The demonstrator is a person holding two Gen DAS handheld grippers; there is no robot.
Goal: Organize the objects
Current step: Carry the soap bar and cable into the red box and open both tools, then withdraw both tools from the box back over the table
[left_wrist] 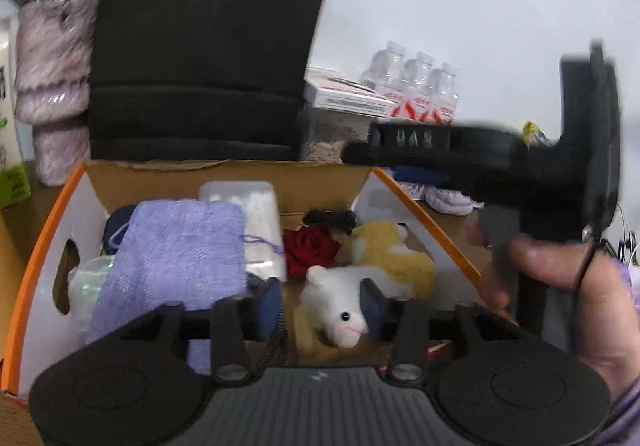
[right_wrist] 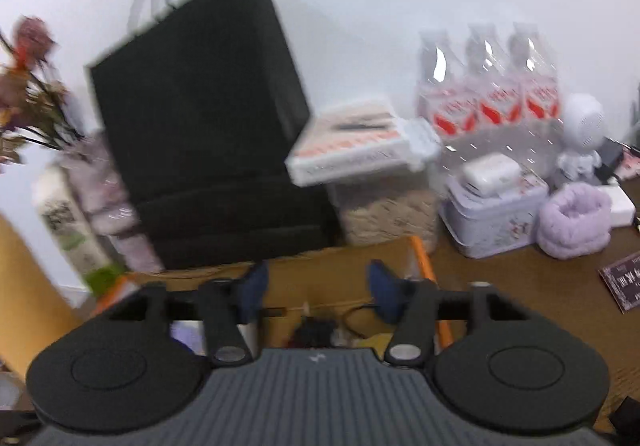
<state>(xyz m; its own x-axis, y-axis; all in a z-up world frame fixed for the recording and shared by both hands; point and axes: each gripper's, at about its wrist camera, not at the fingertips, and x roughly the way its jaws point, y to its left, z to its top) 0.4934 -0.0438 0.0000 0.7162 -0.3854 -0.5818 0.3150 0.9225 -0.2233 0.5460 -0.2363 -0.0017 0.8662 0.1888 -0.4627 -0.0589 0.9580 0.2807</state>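
An open cardboard box (left_wrist: 48, 246) with orange edges sits in front of me. Inside lie a purple knitted cloth (left_wrist: 176, 254), a white plastic container (left_wrist: 248, 205), a red rose (left_wrist: 312, 250), a yellow plush (left_wrist: 396, 250) and a white plush animal (left_wrist: 340, 306). My left gripper (left_wrist: 320, 302) is open and empty just above the white plush. My right gripper (right_wrist: 316, 286) is open and empty over the box's far wall (right_wrist: 340, 270); it also shows in the left wrist view (left_wrist: 356, 155), held in a hand to the right of the box.
A tall black paper bag (right_wrist: 208, 125) stands behind the box. To its right are a white flat carton (right_wrist: 360, 145) on a clear jar, wrapped water bottles (right_wrist: 488, 85), a lilac tin (right_wrist: 492, 213), a purple fluffy band (right_wrist: 576, 221) and a white figurine (right_wrist: 580, 133). Flowers (right_wrist: 28, 85) stand at left.
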